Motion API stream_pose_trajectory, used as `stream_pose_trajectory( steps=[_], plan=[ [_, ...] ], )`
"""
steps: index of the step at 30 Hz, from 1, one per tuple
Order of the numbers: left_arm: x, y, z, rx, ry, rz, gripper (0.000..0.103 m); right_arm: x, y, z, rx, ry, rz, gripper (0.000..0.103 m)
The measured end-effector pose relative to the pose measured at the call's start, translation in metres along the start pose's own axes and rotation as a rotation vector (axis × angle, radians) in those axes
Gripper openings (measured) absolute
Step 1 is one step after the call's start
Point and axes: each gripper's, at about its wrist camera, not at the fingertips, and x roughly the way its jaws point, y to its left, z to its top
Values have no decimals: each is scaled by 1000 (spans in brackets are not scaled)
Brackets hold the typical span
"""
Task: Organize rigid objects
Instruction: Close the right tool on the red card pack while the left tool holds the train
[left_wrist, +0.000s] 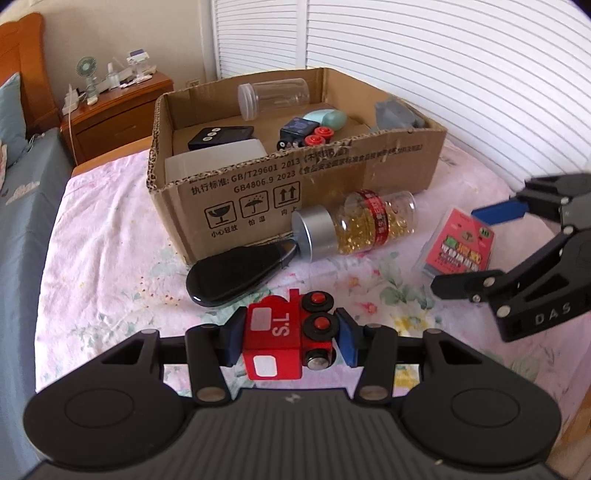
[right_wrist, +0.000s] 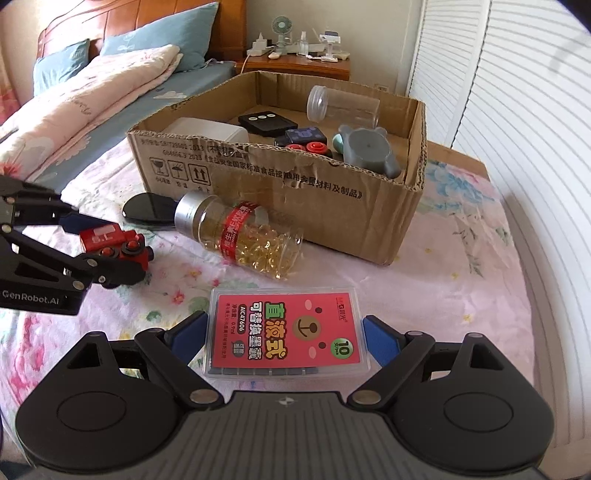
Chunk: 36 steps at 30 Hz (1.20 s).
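Between blue pads (left_wrist: 233, 338): boxy red train (left_wrist: 288, 338).

Capsule bottle (right_wrist: 243, 236) on its side before the cardboard box (right_wrist: 332, 192), toy train (right_wrist: 118, 245) left, card pack (right_wrist: 286, 332) nearer.

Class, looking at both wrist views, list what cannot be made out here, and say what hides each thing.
- White container in the cardboard box: lower part hidden by the box's front wall, left wrist view.
- Nightstand clutter: too small to identify, both views.
- Black oval object: partly covered by the capsule bottle, right wrist view.
- Red toy train: underside hidden by the left tool clamped on it.
- Pink refill case: whether the right tool touches it is unclear.
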Motion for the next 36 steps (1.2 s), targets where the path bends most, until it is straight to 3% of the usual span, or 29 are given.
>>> stream_pose_trajectory(
  steps=[5,6,9,13,15,19,36],
  plan=[
    [4,3,-9,-24,39,37,50,-1,0,-5,4,7,-4,92],
    [4,4,-9,-42,36,39,53,-1,0,-5,5,8,-3,92],
    [6,7,-11,-110,37,76,81,-1,1,-7,6,10,0,92],
    [8,6,-14,-135,42,99,83,-1,3,-7,2,3,2,92],
    [7,0,-13,-110,30,128,80,-2,2,-7,6,-2,6,92],
    [5,-2,-11,-124,16,96,51,-2,1,-7,12,-4,9,92],
    [-12,7,-4,-87,6,46,48,-13,3,-4,-22,-23,10,92]
  ],
)
